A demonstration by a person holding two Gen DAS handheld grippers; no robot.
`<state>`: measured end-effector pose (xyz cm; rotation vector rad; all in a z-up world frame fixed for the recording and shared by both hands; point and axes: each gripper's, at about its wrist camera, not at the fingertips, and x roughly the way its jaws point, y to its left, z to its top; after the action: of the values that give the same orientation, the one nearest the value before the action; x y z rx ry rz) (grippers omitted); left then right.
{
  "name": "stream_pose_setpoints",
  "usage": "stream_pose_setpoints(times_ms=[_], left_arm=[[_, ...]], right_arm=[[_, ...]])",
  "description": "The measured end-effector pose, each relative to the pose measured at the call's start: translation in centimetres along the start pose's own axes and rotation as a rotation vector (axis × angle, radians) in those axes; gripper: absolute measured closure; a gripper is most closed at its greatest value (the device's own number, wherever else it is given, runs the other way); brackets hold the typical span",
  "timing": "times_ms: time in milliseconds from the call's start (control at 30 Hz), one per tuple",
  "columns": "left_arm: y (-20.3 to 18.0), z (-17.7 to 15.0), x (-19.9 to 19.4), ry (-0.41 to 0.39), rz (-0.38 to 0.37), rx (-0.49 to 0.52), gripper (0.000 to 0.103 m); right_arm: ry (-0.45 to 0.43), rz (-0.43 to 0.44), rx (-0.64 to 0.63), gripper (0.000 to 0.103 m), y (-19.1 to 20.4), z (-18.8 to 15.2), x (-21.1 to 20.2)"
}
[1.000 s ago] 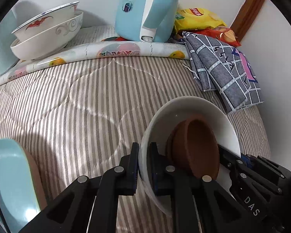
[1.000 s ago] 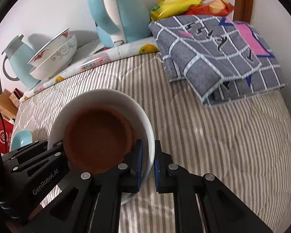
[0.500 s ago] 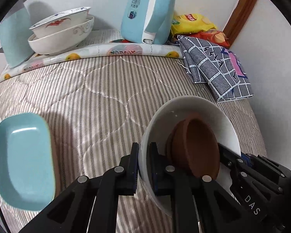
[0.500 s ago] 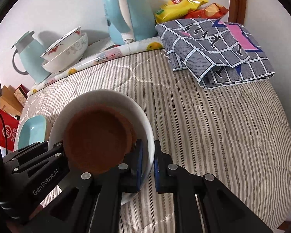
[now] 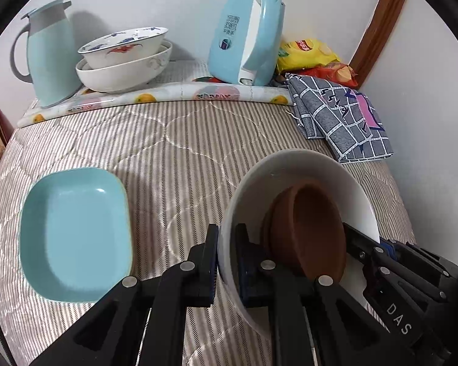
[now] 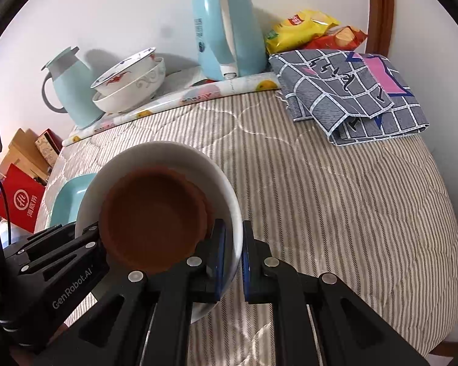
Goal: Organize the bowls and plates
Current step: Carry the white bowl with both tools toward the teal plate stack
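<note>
Left wrist: white bowl [image 5: 314, 170] holds brown bowl [image 5: 308, 231] (possibly two).

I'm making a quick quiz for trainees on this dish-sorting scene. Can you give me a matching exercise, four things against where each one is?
Things:
1. brown bowl
2. patterned bowl
3. light blue dish
4. checked cloth

Places:
A. lying alone on the striped quilt
B. nested in the plain white bowl at the back
C. inside the white bowl gripped by both tongs
D. folded at the quilt's edge, in front of the snack bags

Pairs: 1-C, 2-B, 3-A, 4-D
</note>
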<state>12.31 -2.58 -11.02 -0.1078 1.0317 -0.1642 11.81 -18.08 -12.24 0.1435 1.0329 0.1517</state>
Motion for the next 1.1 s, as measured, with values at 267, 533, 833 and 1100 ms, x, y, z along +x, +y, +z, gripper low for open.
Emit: stream_pose_setpoints(times_ms=[267, 533, 833, 1100], left_arm=[[1.3, 0.0, -1.5, -0.024, 0.001, -0.012, 0.092], [2.8, 0.3, -2.5, -0.037, 0.013, -0.028, 0.092], [4.9, 0.6, -3.3, -0.046, 0.018, -0.049, 0.092], [6.8, 0.4, -4.0, -0.053, 0.019, -0.067, 0.092]], right_arm=[[-0.019, 0.001, -0.023, 0.094, 1.9, 0.1, -1.1], [-0.026, 0.016, -0.039, 0.094, 3.5, 0.5, -1.4], [-0.032, 0.025, -0.062, 0.094, 5.9, 0.8, -1.3], [-0.032, 0.031, -0.079, 0.094, 7.8, 0.7, -1.2]])
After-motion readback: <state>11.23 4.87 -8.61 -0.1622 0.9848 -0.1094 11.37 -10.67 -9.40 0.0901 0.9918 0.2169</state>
